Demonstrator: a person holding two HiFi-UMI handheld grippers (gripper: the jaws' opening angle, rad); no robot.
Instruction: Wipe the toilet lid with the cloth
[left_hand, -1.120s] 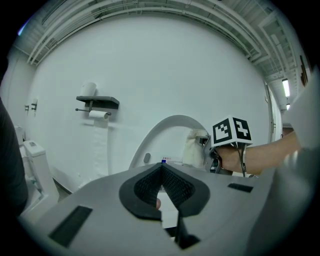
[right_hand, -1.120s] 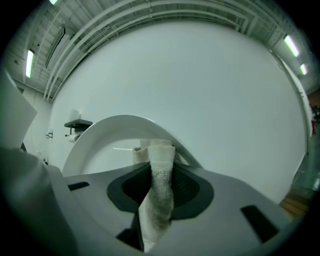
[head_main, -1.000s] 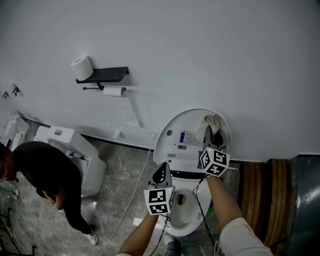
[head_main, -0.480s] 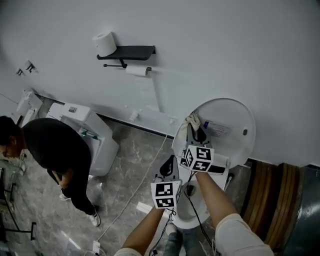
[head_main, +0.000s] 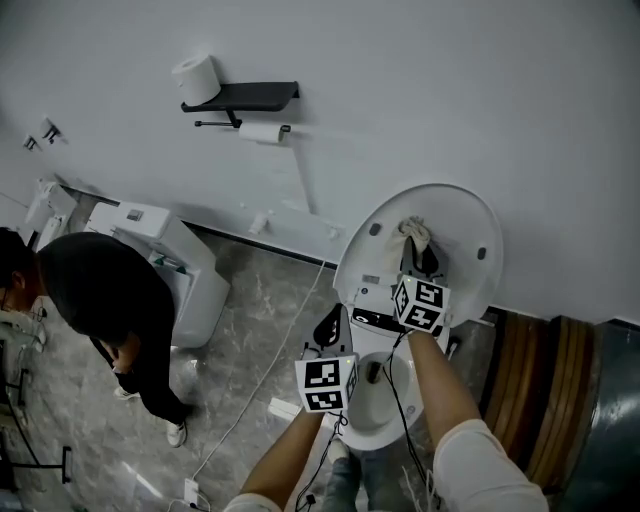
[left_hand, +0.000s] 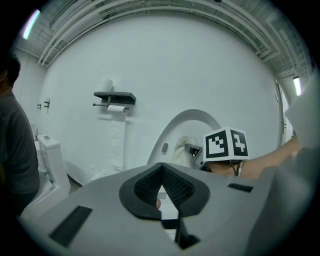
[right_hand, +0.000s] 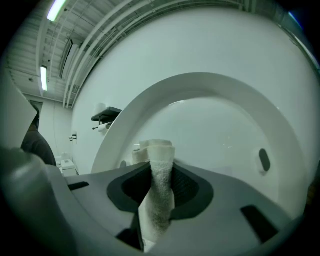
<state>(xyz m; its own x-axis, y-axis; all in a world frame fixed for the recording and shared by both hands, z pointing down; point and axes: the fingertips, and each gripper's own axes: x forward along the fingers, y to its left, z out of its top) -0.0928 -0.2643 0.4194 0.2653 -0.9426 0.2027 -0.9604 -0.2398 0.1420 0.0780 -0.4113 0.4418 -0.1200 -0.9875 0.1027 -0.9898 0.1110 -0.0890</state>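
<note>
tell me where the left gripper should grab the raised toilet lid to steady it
Probably the free left rim of the toilet lid, approached from the left. It stands raised before the wall, so only that thin edge can be pinched, and the right gripper holds the cloth at its middle. The left gripper is shut, so open its fingers first.

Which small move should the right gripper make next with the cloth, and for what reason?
Probably slide the cloth sideways along the raised toilet lid while holding the grip. The right gripper is shut on the cloth, whose tip seems to meet the lid near its upper middle, and broad lid surface lies on both sides. The left gripper is shut and empty.
</note>
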